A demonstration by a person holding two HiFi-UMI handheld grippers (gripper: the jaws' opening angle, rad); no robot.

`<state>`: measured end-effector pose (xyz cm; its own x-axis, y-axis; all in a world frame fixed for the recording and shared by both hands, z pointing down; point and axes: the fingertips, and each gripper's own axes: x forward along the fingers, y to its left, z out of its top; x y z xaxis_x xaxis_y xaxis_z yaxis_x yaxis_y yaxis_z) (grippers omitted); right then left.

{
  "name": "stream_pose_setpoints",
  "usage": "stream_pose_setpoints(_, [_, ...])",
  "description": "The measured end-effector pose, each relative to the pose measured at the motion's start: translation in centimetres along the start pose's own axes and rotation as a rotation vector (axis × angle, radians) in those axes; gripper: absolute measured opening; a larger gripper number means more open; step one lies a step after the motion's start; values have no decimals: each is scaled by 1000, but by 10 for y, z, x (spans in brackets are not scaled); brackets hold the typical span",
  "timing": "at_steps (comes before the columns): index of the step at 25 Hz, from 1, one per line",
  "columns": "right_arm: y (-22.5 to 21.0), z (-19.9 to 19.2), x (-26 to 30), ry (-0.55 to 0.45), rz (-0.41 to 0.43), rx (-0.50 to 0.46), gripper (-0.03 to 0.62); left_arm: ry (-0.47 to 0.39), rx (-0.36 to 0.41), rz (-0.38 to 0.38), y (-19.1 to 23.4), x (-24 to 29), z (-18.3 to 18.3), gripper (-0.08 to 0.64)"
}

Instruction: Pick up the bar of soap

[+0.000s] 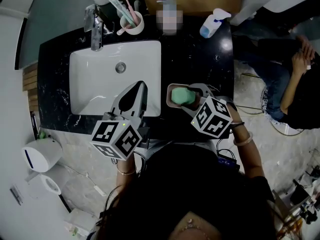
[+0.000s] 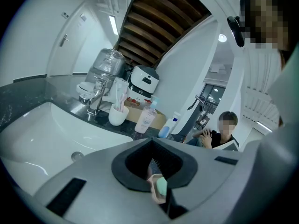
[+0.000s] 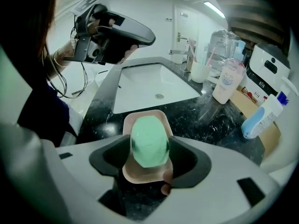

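A green bar of soap lies in a pink dish on the black counter, just right of the sink. My right gripper is lowered over the dish with its jaws spread wide. The soap sits between the dark pads, which run close along its two long sides without squeezing it. My left gripper hangs over the sink's front right corner, its tips together and nothing held. Through its jaws a sliver of the soap and dish shows.
The white sink fills the counter's left part, with a chrome tap behind it. A cup of toothbrushes, a pink pump bottle and a blue spray bottle line the back edge. A person sits to the right.
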<state>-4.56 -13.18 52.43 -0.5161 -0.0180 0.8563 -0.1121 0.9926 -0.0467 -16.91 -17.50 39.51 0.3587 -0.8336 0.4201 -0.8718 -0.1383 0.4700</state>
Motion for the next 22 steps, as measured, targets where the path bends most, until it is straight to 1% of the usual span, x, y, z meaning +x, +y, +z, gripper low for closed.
stream_pose_setpoints(7, [-1,-3,6,64,23,-26,239,8,-13,3,7,1,-3,9])
stream_pose_setpoints(13, [1,-4,8,128,48,-15,239,12,-21,0,10,0,-2,9])
stream_pose_setpoints(22, [0,-4,12,190,72,65,239,14,-35,-3,17,1,-2,9])
